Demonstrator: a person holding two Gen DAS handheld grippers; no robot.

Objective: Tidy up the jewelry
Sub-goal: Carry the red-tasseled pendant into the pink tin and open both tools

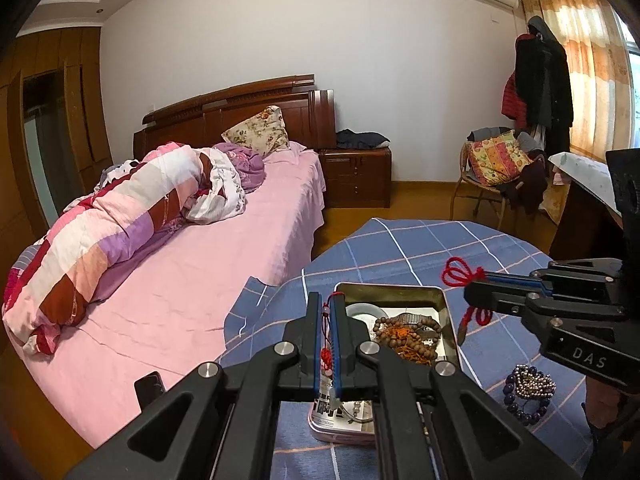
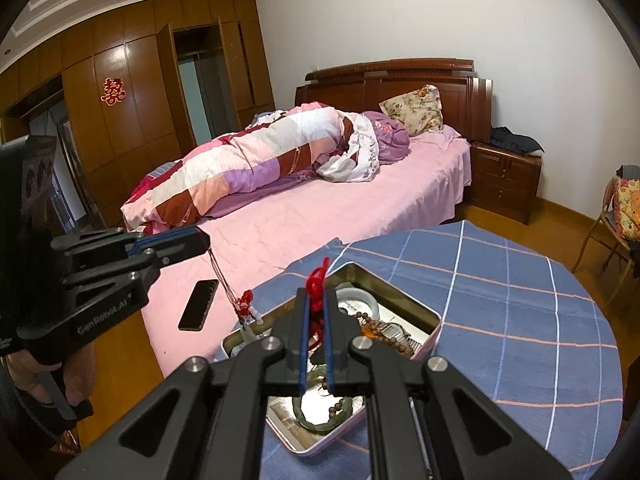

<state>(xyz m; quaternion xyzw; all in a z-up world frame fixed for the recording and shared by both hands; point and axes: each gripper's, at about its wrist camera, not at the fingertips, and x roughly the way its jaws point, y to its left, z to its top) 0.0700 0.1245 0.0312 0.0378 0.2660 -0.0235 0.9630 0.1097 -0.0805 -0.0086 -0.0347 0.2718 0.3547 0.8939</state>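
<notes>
A red-corded charm necklace (image 2: 245,308) hangs over an open metal tin (image 2: 404,300) on a blue checked cloth; inside lie brown wooden beads (image 1: 404,334) and a green bangle (image 2: 320,410). A purple bead bracelet (image 1: 528,394) rests beside the tin.

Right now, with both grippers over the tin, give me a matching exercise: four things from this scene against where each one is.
Things:
1. red cord
2. wooden bead bracelet
3. purple bead bracelet
4. phone

Places:
A. lying on the pink bed sheet
B. inside the open tin
C. pinched in the right gripper
D. on the blue checked cloth, outside the tin

Pairs: 1-C, 2-B, 3-D, 4-A
</notes>
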